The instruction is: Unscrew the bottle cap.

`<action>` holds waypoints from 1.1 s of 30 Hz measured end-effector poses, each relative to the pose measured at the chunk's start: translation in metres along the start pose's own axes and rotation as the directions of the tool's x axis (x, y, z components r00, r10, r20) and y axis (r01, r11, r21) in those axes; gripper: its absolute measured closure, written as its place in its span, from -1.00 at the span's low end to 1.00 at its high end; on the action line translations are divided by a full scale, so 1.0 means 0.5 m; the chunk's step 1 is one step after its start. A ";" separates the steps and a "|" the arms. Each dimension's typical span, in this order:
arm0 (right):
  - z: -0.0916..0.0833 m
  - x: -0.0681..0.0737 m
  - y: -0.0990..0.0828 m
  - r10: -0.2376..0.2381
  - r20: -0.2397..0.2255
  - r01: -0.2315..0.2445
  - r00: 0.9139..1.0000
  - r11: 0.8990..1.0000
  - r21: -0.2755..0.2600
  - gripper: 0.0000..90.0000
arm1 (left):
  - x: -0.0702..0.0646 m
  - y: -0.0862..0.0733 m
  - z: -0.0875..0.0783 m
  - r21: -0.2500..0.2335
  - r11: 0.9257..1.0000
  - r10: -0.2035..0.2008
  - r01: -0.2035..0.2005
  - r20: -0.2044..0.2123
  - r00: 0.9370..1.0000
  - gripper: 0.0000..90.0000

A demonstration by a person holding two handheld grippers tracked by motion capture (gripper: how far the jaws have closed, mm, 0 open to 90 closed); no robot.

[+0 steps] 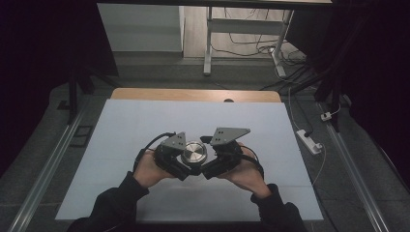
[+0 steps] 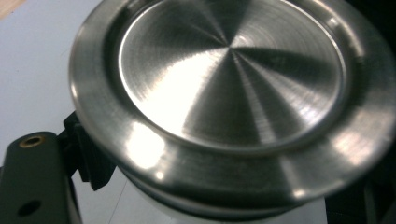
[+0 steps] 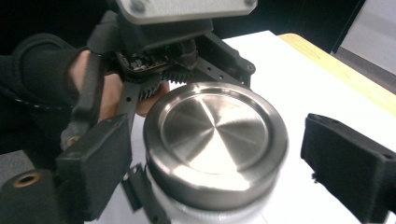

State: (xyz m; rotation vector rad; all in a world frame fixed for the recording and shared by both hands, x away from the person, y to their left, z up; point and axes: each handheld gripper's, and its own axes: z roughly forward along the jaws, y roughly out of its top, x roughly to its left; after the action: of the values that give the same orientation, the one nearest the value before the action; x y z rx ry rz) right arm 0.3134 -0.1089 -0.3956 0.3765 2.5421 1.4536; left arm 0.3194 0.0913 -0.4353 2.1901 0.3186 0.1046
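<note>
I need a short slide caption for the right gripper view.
Steel lid on a white jar between the right tongs' open pads, left tongs behind it.

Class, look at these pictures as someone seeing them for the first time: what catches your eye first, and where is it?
The shiny round metal lid with its brushed top, sitting on a whitish jar near the middle of the white table. Next, the left gripper clamped on the jar below the lid, and the right gripper with jaws standing apart either side of the lid.

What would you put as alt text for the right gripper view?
A round brushed-steel lid on a white jar stands between the right gripper's two black jaws, with a visible gap on the right side. Behind it, the left gripper, held in a dark-sleeved hand, reaches in over the white table.
</note>
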 end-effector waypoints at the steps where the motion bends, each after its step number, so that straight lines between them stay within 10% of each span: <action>1: 0.003 0.000 -0.002 -0.002 0.004 0.002 1.000 1.000 -0.002 -0.68 | -0.001 0.001 0.000 -0.001 1.000 0.006 -0.006 0.003 1.000 -0.65; 7: 0.000 -0.002 -0.005 0.001 -0.079 -0.001 0.997 1.000 0.007 -0.60 | -0.005 0.001 0.002 -0.002 0.999 0.042 -0.042 0.070 0.997 -0.65; 11: -0.008 -0.009 -0.010 -0.036 -0.203 0.037 0.979 0.999 -0.001 -0.60 | -0.012 0.000 0.002 -0.022 0.994 0.105 -0.103 0.170 0.980 -0.65; 14: -0.015 -0.016 -0.016 -0.082 -0.335 0.073 0.939 0.997 -0.040 -0.60 | -0.022 0.002 0.004 -0.049 0.986 0.165 -0.158 0.255 0.953 -0.65; 17: -0.018 -0.023 -0.028 -0.136 -0.463 0.104 0.876 0.990 -0.095 -0.60 | -0.034 0.005 0.011 -0.066 0.979 0.204 -0.193 0.313 0.928 -0.65; 20: -0.013 -0.034 -0.042 -0.148 -0.521 0.085 0.841 0.986 -0.143 -0.61 | -0.034 0.006 0.014 -0.058 0.980 0.197 -0.189 0.299 0.934 -0.65; 21: -0.013 -0.037 -0.044 -0.136 -0.513 0.071 0.847 0.987 -0.143 -0.64 | -0.030 0.006 0.011 -0.053 0.985 0.171 -0.163 0.269 0.948 -0.65; 26: -0.036 -0.052 -0.024 -0.009 -0.318 -0.024 0.948 0.995 -0.100 -0.86 | -0.004 0.003 -0.002 -0.014 0.999 0.042 -0.041 0.063 0.997 -0.65; 29: -0.038 -0.046 -0.013 0.057 -0.152 -0.065 0.987 0.997 -0.043 -0.90 | 0.005 -0.003 -0.002 -0.012 1.000 -0.026 0.026 -0.017 1.000 -0.65; 33: -0.011 -0.023 -0.009 0.057 -0.037 -0.058 0.998 0.998 -0.013 -0.85 | 0.000 0.000 0.004 0.017 1.000 -0.007 0.008 -0.026 1.000 -0.65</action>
State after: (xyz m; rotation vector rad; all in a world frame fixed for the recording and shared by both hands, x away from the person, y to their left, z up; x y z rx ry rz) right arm 0.3221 -0.1189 -0.3964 0.4278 2.5689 1.5111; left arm 0.3197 0.0900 -0.4364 2.2056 0.3434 0.1264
